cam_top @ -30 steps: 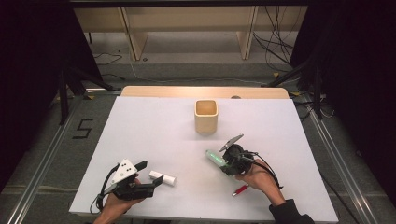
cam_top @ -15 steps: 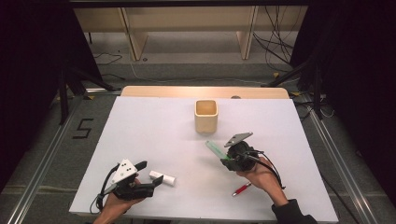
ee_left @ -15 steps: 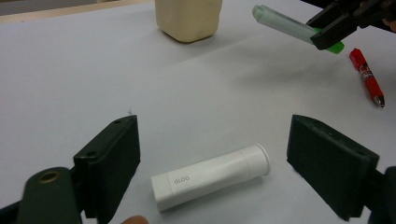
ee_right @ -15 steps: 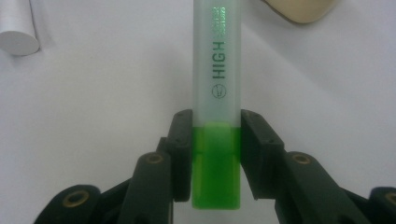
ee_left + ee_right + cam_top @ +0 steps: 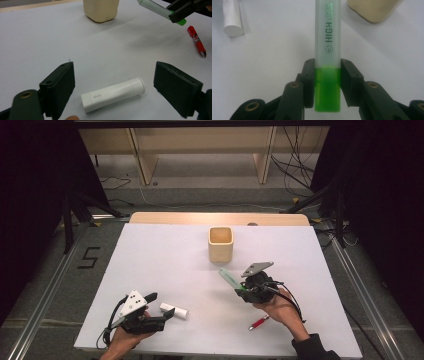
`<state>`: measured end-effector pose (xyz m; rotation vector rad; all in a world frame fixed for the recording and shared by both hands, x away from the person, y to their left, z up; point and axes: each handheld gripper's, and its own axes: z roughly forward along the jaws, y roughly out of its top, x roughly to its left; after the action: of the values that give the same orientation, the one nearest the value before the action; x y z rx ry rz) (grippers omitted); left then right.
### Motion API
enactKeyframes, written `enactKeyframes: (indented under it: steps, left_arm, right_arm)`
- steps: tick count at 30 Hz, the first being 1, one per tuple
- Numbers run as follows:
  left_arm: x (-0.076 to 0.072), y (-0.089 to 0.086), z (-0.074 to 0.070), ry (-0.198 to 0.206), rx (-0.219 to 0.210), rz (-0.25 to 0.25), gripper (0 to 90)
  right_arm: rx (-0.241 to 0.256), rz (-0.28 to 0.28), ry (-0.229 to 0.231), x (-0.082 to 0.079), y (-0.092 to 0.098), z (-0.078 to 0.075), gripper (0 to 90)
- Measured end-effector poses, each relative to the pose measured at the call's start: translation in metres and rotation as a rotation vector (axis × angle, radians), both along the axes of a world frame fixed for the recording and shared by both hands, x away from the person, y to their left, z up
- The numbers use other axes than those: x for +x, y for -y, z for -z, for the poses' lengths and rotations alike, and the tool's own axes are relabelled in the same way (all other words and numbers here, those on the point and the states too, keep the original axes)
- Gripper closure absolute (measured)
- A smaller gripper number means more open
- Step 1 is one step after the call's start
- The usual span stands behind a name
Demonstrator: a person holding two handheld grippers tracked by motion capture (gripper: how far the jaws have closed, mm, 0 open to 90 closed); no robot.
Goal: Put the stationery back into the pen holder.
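Two tools in use: right tool (image 5: 239, 289) has raised the clamped highlighter (image 5: 229, 277) toward the cup (image 5: 220, 244); left tool (image 5: 162, 312) gapes, empty, around the glue stick (image 5: 113, 94)

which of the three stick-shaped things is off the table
The green highlighter, clamped in the right gripper. The white glue stick and red pen lie flat.

highlighter (image 5: 328, 37): frosted, half-clear plastic barrel with a glossy green plastic end
glue stick (image 5: 113, 94): smooth white plastic, soft sheen
pen (image 5: 197, 41): shiny red plastic
cup (image 5: 220, 244): pale, matt, looked like light wood
table (image 5: 165, 260): flat white top, matt and smooth
right gripper (image 5: 327, 82): jaws of matt black plastic with brass-coloured rivets
left gripper (image 5: 120, 90): jaws of dull black plastic
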<state>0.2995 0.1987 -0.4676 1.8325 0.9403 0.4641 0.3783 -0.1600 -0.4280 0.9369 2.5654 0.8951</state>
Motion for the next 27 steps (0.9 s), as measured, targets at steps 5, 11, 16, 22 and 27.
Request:
enactKeyframes:
  steps: [5, 11, 16, 22, 27]
  left_arm:
    - [0.000, 0.000, 0.000, -0.001, 0.001, 0.001, 16.8]
    - [0.000, 0.000, 0.001, -0.002, 0.003, 0.002, 16.8]
    - [0.000, 0.001, 0.001, -0.006, 0.003, 0.002, 16.8]
    - [0.001, 0.001, 0.001, -0.007, 0.005, 0.002, 16.8]
    - [0.001, 0.001, 0.001, -0.007, 0.007, 0.004, 16.8]
  right_arm:
    - [-0.009, -0.021, 0.013, -0.005, -0.004, -0.003, 67.3]
    - [-0.015, -0.067, 0.044, -0.015, -0.012, -0.008, 67.3]
    - [-0.024, -0.094, 0.063, -0.022, -0.018, -0.012, 67.4]
    - [-0.032, -0.126, 0.106, -0.031, -0.023, -0.015, 67.4]
    - [-0.043, -0.164, 0.141, -0.041, -0.030, -0.017, 67.4]
